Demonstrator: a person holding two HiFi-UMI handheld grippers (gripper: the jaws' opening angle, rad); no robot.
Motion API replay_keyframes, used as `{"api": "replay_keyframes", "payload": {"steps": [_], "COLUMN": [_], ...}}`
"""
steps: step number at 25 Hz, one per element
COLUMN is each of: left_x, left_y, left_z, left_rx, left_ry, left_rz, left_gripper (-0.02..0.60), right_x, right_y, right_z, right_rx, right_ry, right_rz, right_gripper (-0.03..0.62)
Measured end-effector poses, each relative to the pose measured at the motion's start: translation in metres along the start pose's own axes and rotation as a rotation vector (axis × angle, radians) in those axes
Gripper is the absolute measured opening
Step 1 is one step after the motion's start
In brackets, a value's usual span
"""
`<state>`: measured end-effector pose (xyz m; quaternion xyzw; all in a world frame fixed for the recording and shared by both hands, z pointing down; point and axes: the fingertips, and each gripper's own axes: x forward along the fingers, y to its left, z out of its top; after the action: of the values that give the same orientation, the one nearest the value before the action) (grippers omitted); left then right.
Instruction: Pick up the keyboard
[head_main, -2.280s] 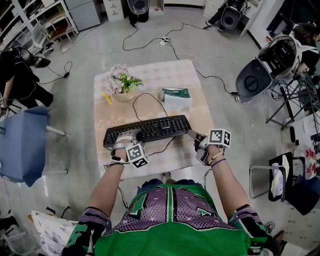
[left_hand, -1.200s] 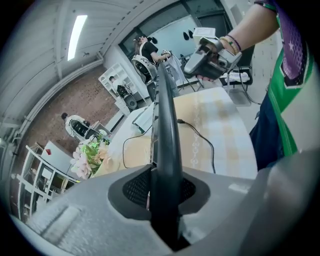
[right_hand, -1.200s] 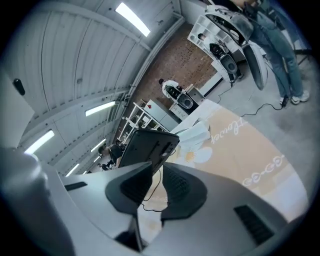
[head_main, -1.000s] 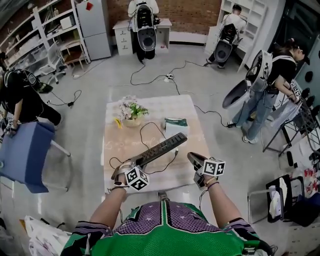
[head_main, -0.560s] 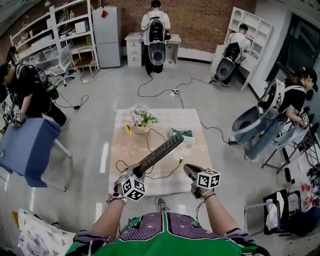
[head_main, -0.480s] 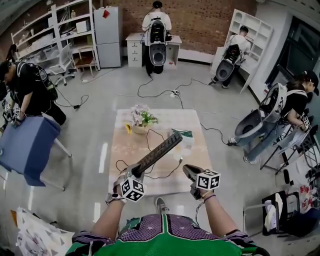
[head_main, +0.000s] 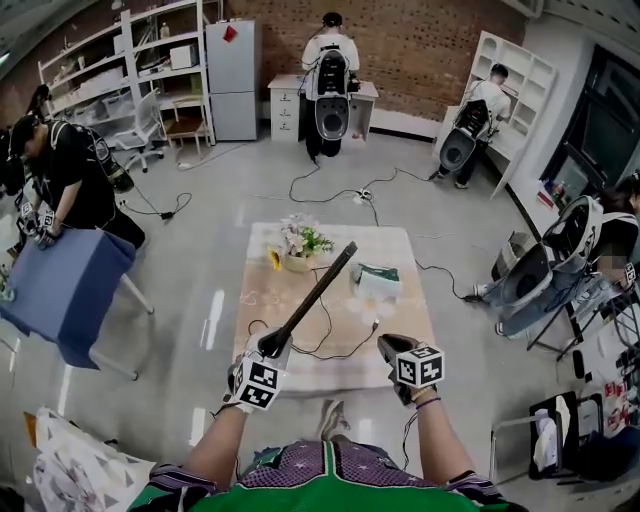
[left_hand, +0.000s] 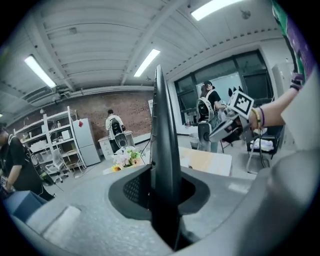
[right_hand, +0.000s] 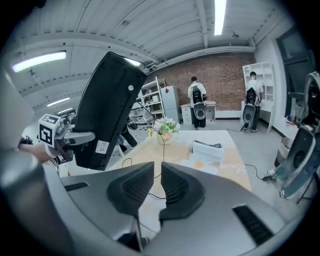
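I have the left gripper (head_main: 272, 345) clenched on the near end of the keyboard (head_main: 320, 290). In the left gripper view the black slab stands on edge between the two pads, both pressing against it. The keyboard is clear of the table (head_main: 405, 312), held in the air over the near left part of it. It slants up and away from me towards the table's middle, so from the head view I see it only as a thin dark bar. In the right gripper view its flat underside faces me, with a small white label near the lower end. Its cable (head_main: 335, 350) droops down and lies in loops on the table near the near edge. The right gripper (head_main: 388, 347) hangs over the near right corner of the table, well apart from the keyboard. Its pads are almost together with a thin slit between them, and nothing sits in that slit. A pot of flowers (head_main: 300, 240) stands near the far edge of the table. A tissue pack (head_main: 378, 280) lies just right of the keyboard's far end.
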<state>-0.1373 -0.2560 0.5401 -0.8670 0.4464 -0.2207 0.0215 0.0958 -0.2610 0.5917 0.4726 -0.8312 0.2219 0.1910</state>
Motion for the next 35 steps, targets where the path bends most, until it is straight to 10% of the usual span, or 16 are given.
{"api": "replay_keyframes", "payload": {"steps": [8, 35], "left_x": [-0.030, -0.078], "left_y": [0.034, 0.084], "left_z": [0.035, 0.102], "left_rx": [-0.140, -0.214], "left_ry": [-0.105, -0.333], "left_rz": [0.062, 0.267], "left_gripper": [0.083, 0.081], "right_x": [-0.014, -0.100], "right_y": [0.013, 0.009], "right_z": [0.044, 0.167], "right_rx": [-0.042, -0.051], "right_ry": [-0.128, -0.568], "right_rz": [-0.041, -0.257], "right_gripper": [0.035, 0.005]}}
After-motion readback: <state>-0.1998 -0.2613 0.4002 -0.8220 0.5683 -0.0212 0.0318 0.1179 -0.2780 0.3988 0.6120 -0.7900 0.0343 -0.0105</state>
